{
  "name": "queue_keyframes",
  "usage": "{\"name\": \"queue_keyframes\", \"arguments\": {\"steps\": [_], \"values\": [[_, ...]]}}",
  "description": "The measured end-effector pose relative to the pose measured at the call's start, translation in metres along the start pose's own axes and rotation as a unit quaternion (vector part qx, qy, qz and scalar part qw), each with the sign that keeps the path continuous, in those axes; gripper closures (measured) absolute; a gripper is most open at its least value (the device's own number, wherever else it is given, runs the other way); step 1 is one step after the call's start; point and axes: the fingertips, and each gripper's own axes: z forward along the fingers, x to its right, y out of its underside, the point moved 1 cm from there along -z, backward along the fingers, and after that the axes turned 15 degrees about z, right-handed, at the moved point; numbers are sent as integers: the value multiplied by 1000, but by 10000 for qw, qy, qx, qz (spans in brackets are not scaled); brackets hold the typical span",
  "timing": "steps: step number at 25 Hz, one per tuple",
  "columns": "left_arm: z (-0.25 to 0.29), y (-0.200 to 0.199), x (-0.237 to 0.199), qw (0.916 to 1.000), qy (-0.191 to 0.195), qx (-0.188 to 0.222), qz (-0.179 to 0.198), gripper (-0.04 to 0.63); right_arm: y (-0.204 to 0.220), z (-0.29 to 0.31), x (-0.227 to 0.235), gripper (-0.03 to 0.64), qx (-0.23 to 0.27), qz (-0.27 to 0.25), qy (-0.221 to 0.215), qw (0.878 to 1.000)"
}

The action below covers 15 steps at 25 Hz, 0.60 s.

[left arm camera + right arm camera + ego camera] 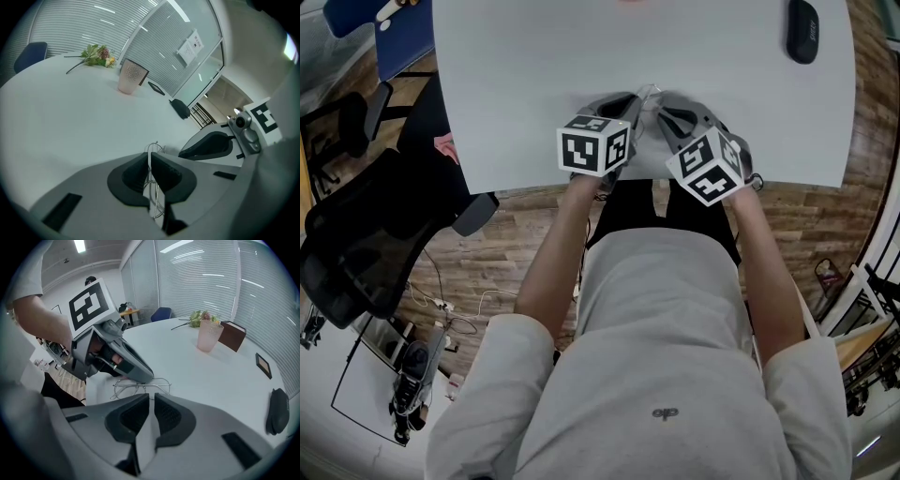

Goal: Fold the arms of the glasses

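While both grippers met tip to tip over the near edge of the white table, the left gripper was clenched on the glasses: the thin wire frame ran upright btw. its two pads, w/ a loop of wire sticking out beyond the tips. The right gripper pointed at the same glasses from the opposite side. Its jaws stood almost together w/ only a thin slit left, & no wire was visible inside that slit, so it looked released. The glasses sat just beyond the right gripper's tips, lenses facing it, w/ the top bar under the left gripper's tip. One arm ran out from the frame's end toward the right gripper's left side; the other arm I could not make out. Well beyond the right gripper stood a pink cup, w/ a brown box just beside it & flowers behind. A dark oval case lay off to the right gripper's right, apart from the rest.
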Motion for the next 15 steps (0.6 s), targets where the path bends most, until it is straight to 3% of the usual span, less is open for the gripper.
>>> {"name": "queue_keyframes", "arguments": {"steps": [15], "values": [[-19,-14,-1,9996,-160,183,171,569,1,-18,1,577,255,150,126,9995]]}}
